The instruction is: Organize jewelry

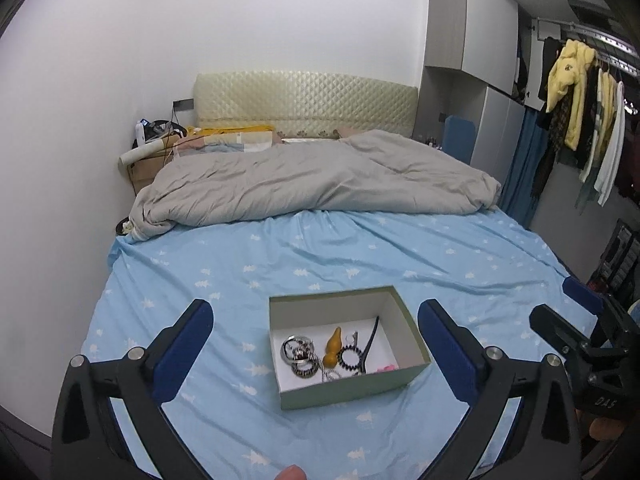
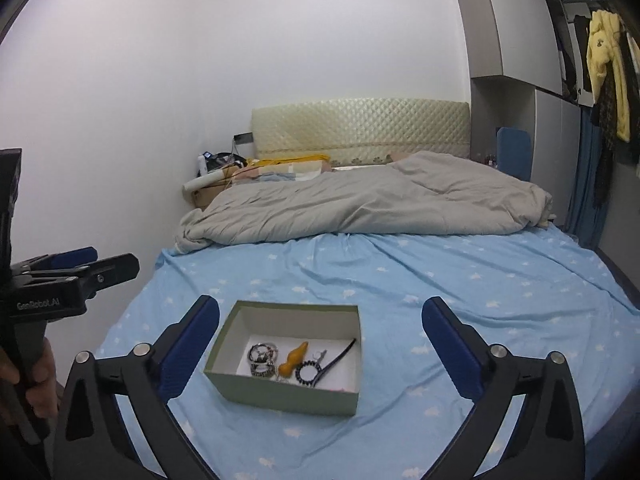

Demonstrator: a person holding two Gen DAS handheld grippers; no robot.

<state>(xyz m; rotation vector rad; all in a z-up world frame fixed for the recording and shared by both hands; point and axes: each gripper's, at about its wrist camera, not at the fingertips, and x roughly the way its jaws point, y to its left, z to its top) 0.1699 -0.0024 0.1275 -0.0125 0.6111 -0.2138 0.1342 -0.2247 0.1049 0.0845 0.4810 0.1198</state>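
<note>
A green open box [image 1: 352, 390] with a white inside sits on the blue bed sheet; it also shows in the right wrist view [image 2: 280, 394]. Inside lie silver rings [image 1: 295, 349], a yellow gourd pendant [image 1: 333, 346], a black beaded bracelet [image 1: 351, 359], a black hair clip [image 1: 370, 340] and a small pink item [image 1: 387, 368]. The same pieces show in the right wrist view: rings [image 2: 262, 354], gourd pendant [image 2: 295, 359], bracelet [image 2: 307, 372]. My left gripper [image 1: 316, 320] is open and empty, held above the box. My right gripper [image 2: 320, 316] is open and empty, just right of the box.
The bed sheet [image 1: 360, 248] carries a crumpled grey duvet [image 1: 320, 180] near the padded headboard [image 1: 304, 104]. A cardboard box [image 1: 144, 168] stands at the bed's left. Wardrobes [image 1: 472, 40] and hanging clothes [image 1: 572, 96] are on the right.
</note>
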